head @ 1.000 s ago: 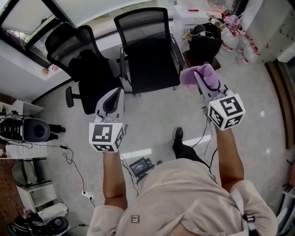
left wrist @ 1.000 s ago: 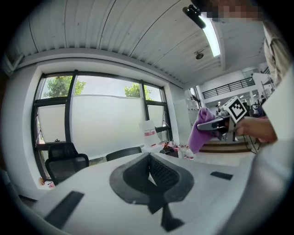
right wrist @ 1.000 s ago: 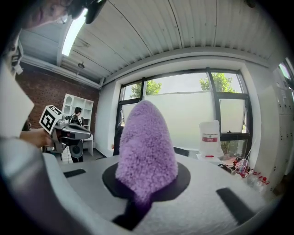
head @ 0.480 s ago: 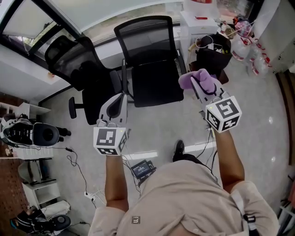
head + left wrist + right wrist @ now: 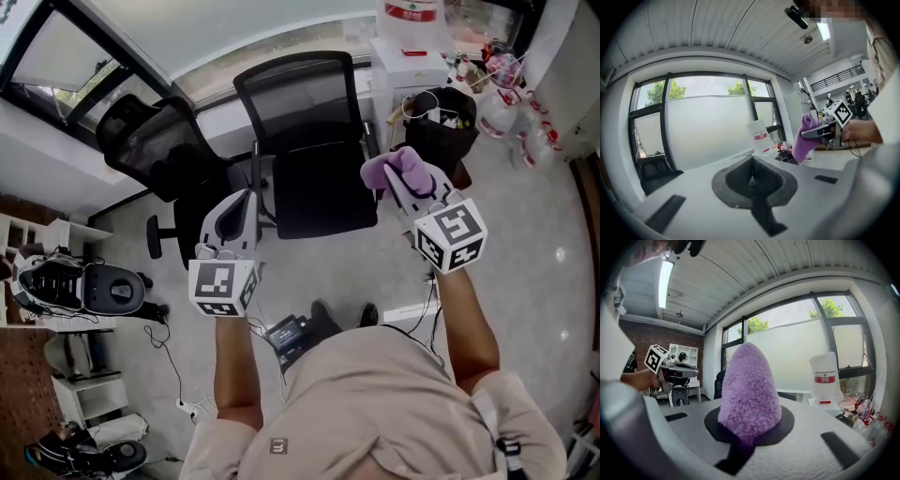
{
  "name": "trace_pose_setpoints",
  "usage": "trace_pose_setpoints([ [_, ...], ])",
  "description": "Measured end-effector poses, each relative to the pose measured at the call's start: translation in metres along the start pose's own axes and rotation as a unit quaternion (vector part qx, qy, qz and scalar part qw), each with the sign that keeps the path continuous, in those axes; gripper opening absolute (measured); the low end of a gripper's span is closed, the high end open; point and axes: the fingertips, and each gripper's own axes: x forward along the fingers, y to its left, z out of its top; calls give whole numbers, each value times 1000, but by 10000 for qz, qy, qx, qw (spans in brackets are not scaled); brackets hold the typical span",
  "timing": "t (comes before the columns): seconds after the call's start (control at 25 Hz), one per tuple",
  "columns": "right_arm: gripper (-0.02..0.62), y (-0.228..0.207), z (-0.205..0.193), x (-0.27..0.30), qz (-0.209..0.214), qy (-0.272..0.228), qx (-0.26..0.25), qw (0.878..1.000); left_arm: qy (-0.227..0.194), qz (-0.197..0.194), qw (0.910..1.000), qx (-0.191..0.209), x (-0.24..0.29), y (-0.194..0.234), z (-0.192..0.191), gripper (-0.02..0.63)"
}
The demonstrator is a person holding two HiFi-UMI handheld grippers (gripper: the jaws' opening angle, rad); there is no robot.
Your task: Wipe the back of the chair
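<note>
Two hand-held grippers were raised in front of the person, above a grey floor (image 5: 525, 281). The right hand-held gripper (image 5: 401, 185) pinched a fluffy purple cloth (image 5: 750, 390) between its jaws, and the cloth stood up past the tips. The left hand-held gripper (image 5: 246, 200) had its jaws pressed together with nothing between them. On the far side of both stood a black office chair (image 5: 323, 192) with its mesh backrest (image 5: 295, 98) upright and facing the person. In the head view the cloth showed by the right edge of the seat, nearer than the backrest and apart from it. The left hand-held gripper showed by the seat's left edge. A second black chair (image 5: 155, 141) stood just left of the first, and a black bin (image 5: 441, 117) stood to its right.
</note>
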Motion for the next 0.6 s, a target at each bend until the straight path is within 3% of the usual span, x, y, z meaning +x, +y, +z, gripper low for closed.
trace_pose_setpoints([
  [0.24, 18, -16, 8, 31, -82, 53, -127, 9999, -146, 10, 9999, -12, 37, 31, 1, 6],
  [0.6, 18, -60, 19, 100, -530, 101, -339, 9980, -386, -49, 9992, 64, 128, 102, -11, 6],
])
